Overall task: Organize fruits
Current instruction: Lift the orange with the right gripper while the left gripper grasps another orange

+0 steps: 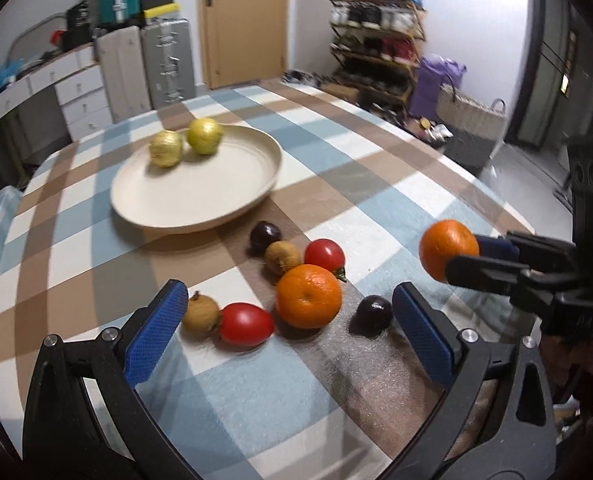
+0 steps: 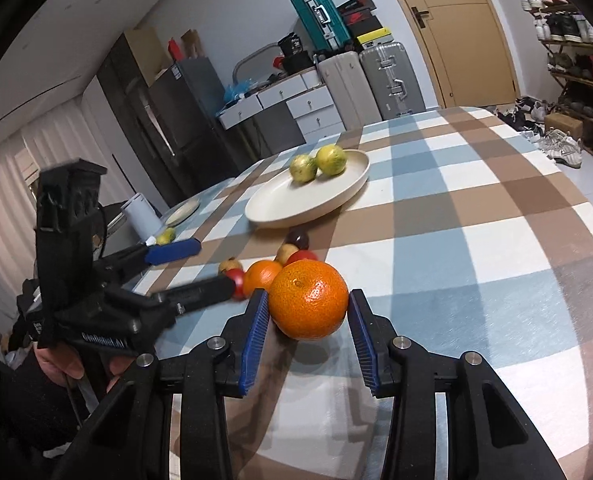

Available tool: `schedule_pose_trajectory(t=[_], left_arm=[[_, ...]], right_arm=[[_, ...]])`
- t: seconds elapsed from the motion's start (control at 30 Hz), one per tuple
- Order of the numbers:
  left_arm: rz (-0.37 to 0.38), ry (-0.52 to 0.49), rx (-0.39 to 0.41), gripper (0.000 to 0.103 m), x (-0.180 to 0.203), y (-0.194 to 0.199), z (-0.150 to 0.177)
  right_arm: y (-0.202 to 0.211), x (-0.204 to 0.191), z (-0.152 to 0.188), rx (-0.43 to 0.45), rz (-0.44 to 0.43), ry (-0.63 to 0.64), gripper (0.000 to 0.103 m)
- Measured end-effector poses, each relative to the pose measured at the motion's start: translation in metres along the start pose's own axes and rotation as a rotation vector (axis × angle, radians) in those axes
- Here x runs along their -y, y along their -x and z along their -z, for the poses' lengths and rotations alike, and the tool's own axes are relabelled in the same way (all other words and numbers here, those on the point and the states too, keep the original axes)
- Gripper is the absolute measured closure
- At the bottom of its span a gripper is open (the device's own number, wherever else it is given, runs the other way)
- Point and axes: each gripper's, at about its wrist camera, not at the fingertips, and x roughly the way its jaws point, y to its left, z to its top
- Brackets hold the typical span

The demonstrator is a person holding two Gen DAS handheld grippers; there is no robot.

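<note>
Right hand-held gripper grasps an orange, seemingly clear of the tabletop.
Left hand-held gripper gapes, released, above scattered fruit.

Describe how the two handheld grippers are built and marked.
Both the left gripper and the right gripper are black plastic frames with silver bolts and two fingers faced with blue ribbed pads. White lettering, partly readable, marks the left gripper's body. A dark sleeve covers the arm behind it.

Two close wrist views along the grippers, sharing the plate (both angled downward)
</note>
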Motion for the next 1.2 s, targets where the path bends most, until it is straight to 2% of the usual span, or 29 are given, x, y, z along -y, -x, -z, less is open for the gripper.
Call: schedule_pose_trajectory(t=[0.13,0.2,0.33,0.43,0.5,0.57,0.7,0.73,0.77,1.2], left_arm=[[0.069,-0.004,-0.019,0.002,-0.002,-0.010,-0.006],[0.100,-0.003,-0.032,0.007,-0.004,-0.014,-0.008],[0.147,0.017,-0.057,0.023,-0.008,-0.023,-0.011],[0.170,0.023,-0.052,0.029,-0.010,-0.025,-0.011],[0.189,0.021,-0.073,0.041,-0.010,-0.029,-0.012],[0.192,0.009,-0.093,0.048,-0.008,-0.032,-0.011],[0.180,-0.016,-0.110,0.052,-0.003,-0.036,-0.007],[0.176,-0.018,-0.113,0.056,-0.003,-0.037,-0.006],[0.164,-0.020,-0.122,0.065,-0.002,-0.038,-0.005],[0.218,0.068,-0.080,0.065,-0.020,-0.022,-0.010]], right_arm=[[-0.004,0.009,-0.001,-0.009,-0.001,-0.024,0.062],[-0.006,0.012,0.000,-0.015,-0.004,-0.037,0.062],[-0.009,0.015,0.002,-0.029,-0.006,-0.041,0.062],[-0.010,0.017,0.001,-0.029,-0.011,-0.045,0.062],[-0.011,0.018,0.000,-0.030,-0.010,-0.047,0.062],[-0.012,0.019,-0.001,-0.029,-0.010,-0.051,0.062],[-0.012,0.019,-0.002,-0.036,-0.015,-0.053,0.062],[-0.012,0.018,-0.002,-0.038,-0.015,-0.050,0.062],[-0.012,0.017,-0.002,-0.040,-0.015,-0.046,0.062],[-0.017,0.007,-0.012,-0.054,-0.003,-0.002,0.062]])
